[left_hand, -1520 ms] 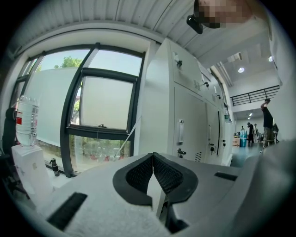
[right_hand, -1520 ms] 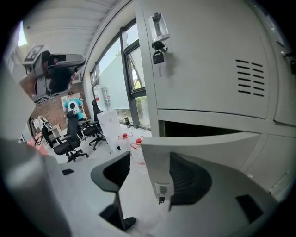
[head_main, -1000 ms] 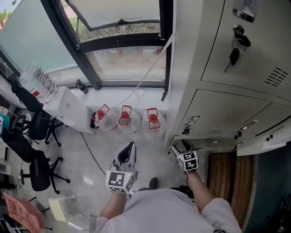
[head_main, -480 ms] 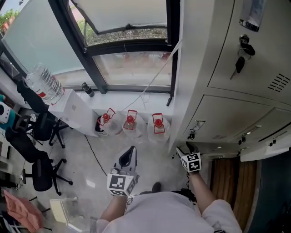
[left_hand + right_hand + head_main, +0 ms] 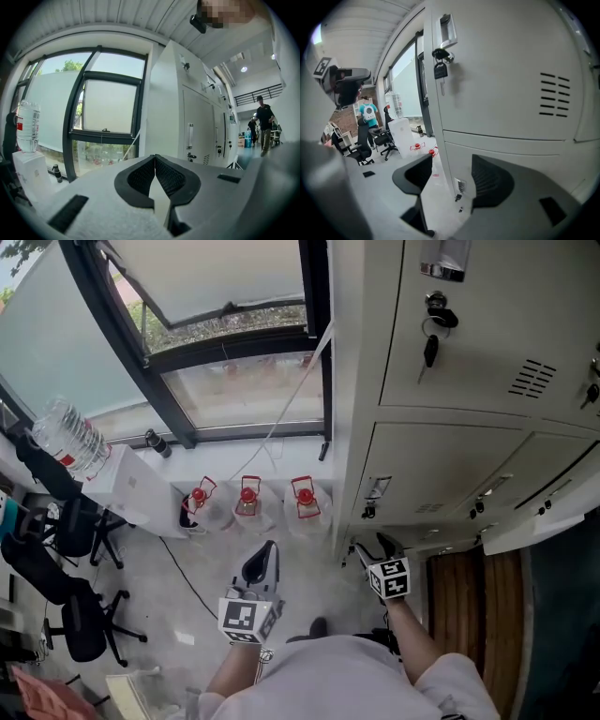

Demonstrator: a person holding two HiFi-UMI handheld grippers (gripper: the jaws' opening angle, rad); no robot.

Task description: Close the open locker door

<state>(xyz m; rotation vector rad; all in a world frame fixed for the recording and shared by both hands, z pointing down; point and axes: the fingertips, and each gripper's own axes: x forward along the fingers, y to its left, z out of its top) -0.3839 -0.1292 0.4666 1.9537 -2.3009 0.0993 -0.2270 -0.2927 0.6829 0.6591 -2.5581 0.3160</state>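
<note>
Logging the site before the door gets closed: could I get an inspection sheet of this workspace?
Surface: grey floor, no table seen.
Job's things: lockers; one low door at the right stands out, apparently open; key hangs in an upper door.
Clutter: three red-capped jugs under the window; bottle on a white box; chairs.
Grippers: left gripper shut, empty; right gripper open, empty, near the lockers.
Cables: dark cable on the floor; white cord from the window.
Surroundings: window sash tilted open; person far off.
</note>
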